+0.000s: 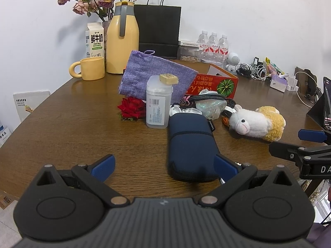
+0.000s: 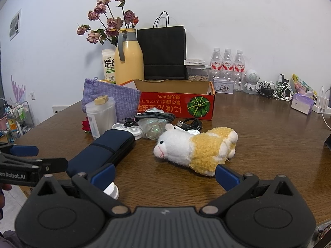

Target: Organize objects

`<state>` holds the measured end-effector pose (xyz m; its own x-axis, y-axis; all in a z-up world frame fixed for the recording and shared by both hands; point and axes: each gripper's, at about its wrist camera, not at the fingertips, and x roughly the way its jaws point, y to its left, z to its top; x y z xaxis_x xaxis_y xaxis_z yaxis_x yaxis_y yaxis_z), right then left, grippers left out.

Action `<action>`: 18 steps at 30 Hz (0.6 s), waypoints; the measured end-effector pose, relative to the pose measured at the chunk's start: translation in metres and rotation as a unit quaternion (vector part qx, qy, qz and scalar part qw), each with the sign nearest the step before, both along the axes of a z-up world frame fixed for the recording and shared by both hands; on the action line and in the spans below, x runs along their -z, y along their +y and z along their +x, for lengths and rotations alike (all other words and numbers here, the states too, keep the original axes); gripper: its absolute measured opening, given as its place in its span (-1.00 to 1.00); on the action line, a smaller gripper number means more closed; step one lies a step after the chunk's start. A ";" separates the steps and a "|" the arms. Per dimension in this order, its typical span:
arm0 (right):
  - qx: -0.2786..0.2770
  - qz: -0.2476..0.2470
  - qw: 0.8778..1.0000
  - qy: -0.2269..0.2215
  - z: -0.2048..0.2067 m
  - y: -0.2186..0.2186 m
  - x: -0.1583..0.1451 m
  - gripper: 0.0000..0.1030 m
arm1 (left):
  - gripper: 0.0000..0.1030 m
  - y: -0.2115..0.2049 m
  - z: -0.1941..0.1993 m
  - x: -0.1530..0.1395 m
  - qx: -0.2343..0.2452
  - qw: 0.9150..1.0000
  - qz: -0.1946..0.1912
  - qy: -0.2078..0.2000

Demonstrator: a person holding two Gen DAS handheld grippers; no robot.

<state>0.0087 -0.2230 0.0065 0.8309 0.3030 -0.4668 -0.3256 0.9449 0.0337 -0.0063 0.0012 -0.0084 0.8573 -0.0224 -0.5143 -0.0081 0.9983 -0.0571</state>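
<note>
A navy zip pouch [image 1: 191, 144] [image 2: 101, 155] lies lengthwise on the brown table [image 1: 72, 128]. My left gripper [image 1: 164, 168] stands open low over the table, its right finger beside the pouch's near end. A white and yellow plush sheep [image 1: 257, 123] [image 2: 196, 147] lies on its side. My right gripper [image 2: 164, 174] is open just in front of the sheep, nothing between its fingers. Behind sit a clear plastic container [image 1: 158, 103] [image 2: 101, 115] with a tan block on top, a red rose [image 1: 132, 108], a purple knit bag [image 1: 153, 78] and an open red cardboard box [image 2: 175, 103].
White caps [image 2: 127, 129], a crumpled clear wrapper [image 2: 154, 128] and black cables [image 2: 190, 124] clutter the middle. At the back stand a yellow jug [image 1: 122, 41], yellow mug [image 1: 91, 69], milk carton [image 1: 94, 39], black paper bag [image 1: 158, 29] and water bottles [image 2: 227, 66]. Chargers and tissues [image 2: 302, 102] lie at the far right.
</note>
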 end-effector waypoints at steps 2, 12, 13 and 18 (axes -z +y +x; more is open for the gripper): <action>-0.001 0.001 1.000 0.001 0.000 0.000 -0.001 1.00 | 1.00 0.001 -0.001 0.000 -0.003 1.000 0.000 0.000; -0.034 0.001 0.999 0.015 -0.005 0.014 0.012 1.00 | 1.00 0.015 -0.012 0.002 -0.025 1.000 -0.002 0.007; -0.040 0.001 0.999 0.018 -0.005 0.016 0.013 1.00 | 1.00 0.017 -0.014 0.002 -0.029 1.000 -0.003 0.008; -0.082 -0.010 0.996 0.029 -0.007 0.033 0.020 0.99 | 1.00 0.028 -0.021 0.004 -0.042 0.999 -0.008 0.011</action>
<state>0.0018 -0.1896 -0.0138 0.7417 0.4229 -0.5207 -0.4743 0.8795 0.0387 -0.0271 0.0296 -0.0129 0.8447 0.0411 -0.5337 -0.0940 0.9929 -0.0723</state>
